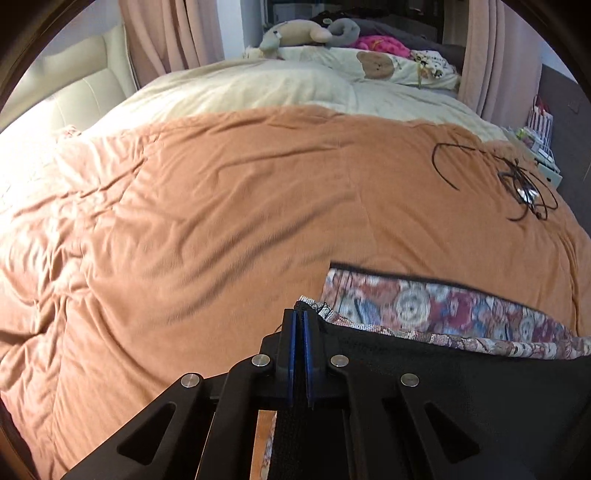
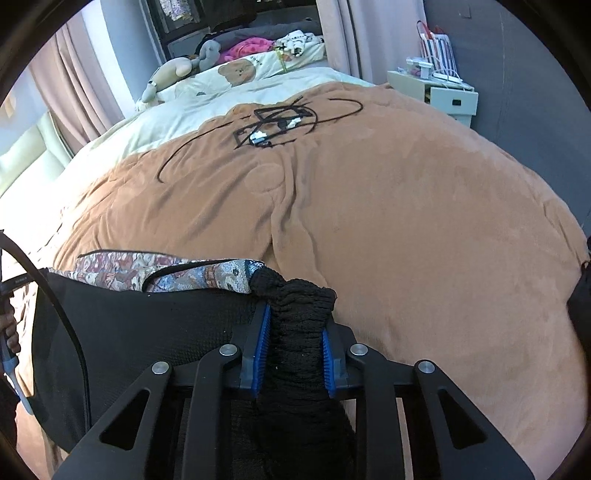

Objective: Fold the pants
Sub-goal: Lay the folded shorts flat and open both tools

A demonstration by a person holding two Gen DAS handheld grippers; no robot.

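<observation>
I see the pants (image 2: 147, 332) lying at the near edge of the orange blanket (image 2: 406, 240), black side up, with a patterned bear-print side (image 1: 424, 306) showing along the far edge. My right gripper (image 2: 293, 343) is pinching the bunched black waistband (image 2: 295, 295) between its blue pads (image 2: 260, 350). My left gripper (image 1: 300, 347) has its jaws pressed almost together on the pants at the corner where black fabric meets the bear print; only a thin layer of cloth sits between the pads. Beyond the pants on the blanket lies a tangle of black cable (image 2: 273, 125). Farther from the pants, a cream duvet (image 1: 258, 88), a bear-print pillow (image 2: 236, 74) and plush toys (image 1: 295, 35). A white nightstand (image 2: 447, 96) stands beside the bed.
</observation>
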